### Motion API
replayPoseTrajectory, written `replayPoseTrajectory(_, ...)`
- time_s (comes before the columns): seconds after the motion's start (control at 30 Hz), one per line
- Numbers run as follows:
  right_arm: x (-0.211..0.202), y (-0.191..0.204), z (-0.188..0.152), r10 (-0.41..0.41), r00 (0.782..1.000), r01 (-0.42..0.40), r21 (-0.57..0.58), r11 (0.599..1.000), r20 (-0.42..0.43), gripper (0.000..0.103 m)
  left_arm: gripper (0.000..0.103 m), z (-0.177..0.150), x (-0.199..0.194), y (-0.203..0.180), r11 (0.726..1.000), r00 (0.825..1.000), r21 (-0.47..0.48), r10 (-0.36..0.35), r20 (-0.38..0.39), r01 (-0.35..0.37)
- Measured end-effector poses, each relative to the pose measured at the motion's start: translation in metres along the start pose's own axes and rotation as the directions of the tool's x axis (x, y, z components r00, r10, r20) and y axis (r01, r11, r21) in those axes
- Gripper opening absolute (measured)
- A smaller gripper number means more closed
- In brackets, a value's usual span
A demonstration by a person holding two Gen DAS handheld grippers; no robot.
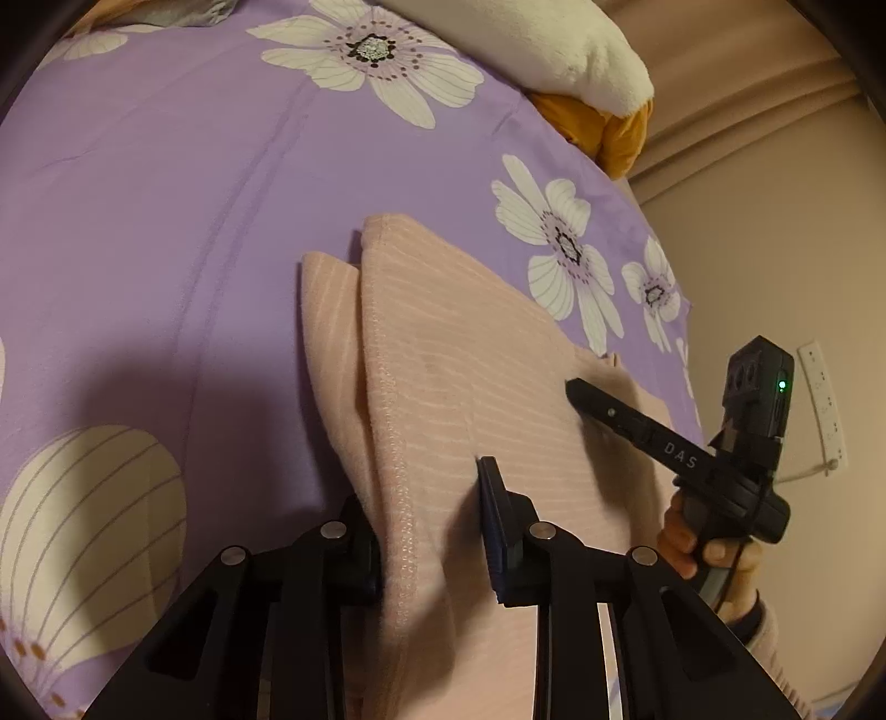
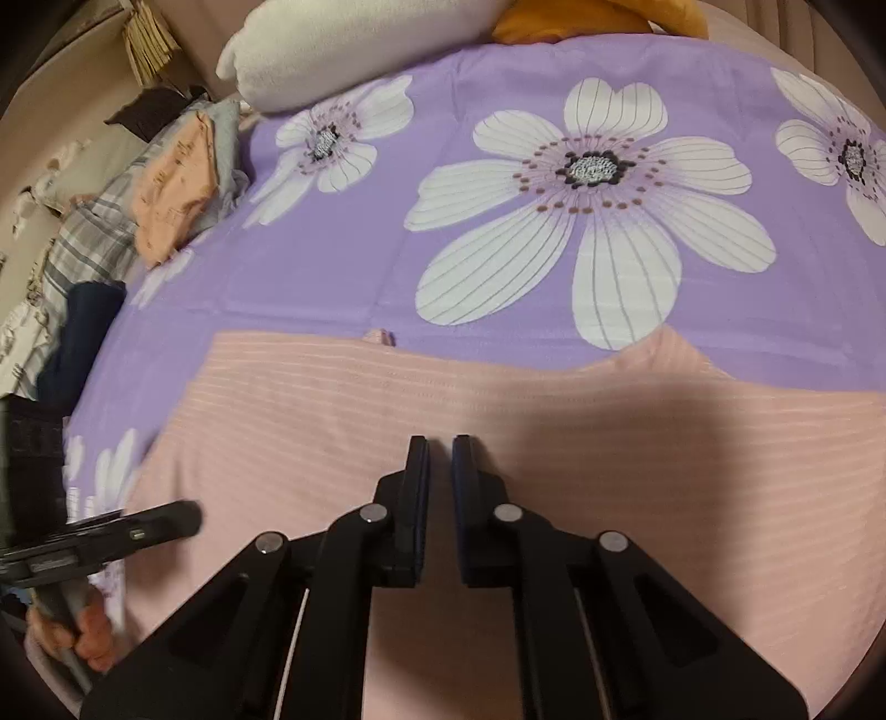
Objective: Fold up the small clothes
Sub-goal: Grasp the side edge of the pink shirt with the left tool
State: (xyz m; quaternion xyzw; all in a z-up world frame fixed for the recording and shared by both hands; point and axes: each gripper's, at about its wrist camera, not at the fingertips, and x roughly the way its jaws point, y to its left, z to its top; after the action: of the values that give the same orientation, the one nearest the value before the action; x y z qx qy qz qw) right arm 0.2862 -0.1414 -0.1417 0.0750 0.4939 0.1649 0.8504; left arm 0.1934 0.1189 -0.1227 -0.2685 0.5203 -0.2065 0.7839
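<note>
A pink ribbed garment (image 1: 476, 354) lies on the purple flowered bedsheet (image 1: 166, 194). My left gripper (image 1: 432, 498) is open, its jaws astride the garment's stitched hem edge, with a fold of cloth rising between them. In the right wrist view the garment (image 2: 554, 432) spreads flat across the sheet (image 2: 360, 232). My right gripper (image 2: 440, 448) hovers over the garment's middle with its jaws nearly together and nothing between them. It also shows in the left wrist view (image 1: 581, 396), at the garment's right side. The left gripper shows at the garment's left edge in the right wrist view (image 2: 188, 518).
A white pillow (image 2: 343, 50) and an orange cushion (image 2: 581, 19) lie at the head of the bed. A pile of other clothes (image 2: 166, 177) sits at the far left of the bed. A wall with a socket strip (image 1: 825, 404) is to the right.
</note>
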Motion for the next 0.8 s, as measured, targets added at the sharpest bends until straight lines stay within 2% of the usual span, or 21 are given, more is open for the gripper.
replayPoseTrajectory(0.2, -0.023, 0.008, -0.010, 0.010, 1.000, -0.009, -0.021, 1.000, 0.015, 0.010, 0.026, -0.001, -0.001, -0.003, 0.999, 0.999, 0.011, 0.033, -0.004, -0.033)
replayPoseTrajectory(0.3, -0.037, 0.015, -0.036, 0.048, 0.999, -0.048, -0.059, 0.997, -0.005, 0.010, 0.026, -0.001, -0.001, -0.003, 0.999, 0.999, 0.006, 0.041, -0.006, -0.041)
replayPoseTrajectory(0.47, -0.046, 0.020, -0.070, 0.023, 0.999, -0.027, -0.106, 0.994, -0.037, 0.009, 0.026, 0.000, 0.000, -0.009, 0.997, 0.997, 0.011, 0.072, -0.006, -0.072)
replayPoseTrajectory(0.63, -0.072, 0.030, -0.096, 0.085, 0.995, -0.090, -0.113, 0.990, -0.043, 0.011, 0.026, -0.001, 0.000, -0.016, 0.994, 0.994, 0.029, 0.109, 0.002, -0.109)
replayPoseTrajectory(0.8, -0.063, 0.041, -0.129, 0.094, 0.989, -0.109, -0.140, 0.984, -0.111, 0.011, 0.026, -0.002, 0.001, -0.019, 0.990, 0.991, 0.038, 0.134, 0.007, -0.134)
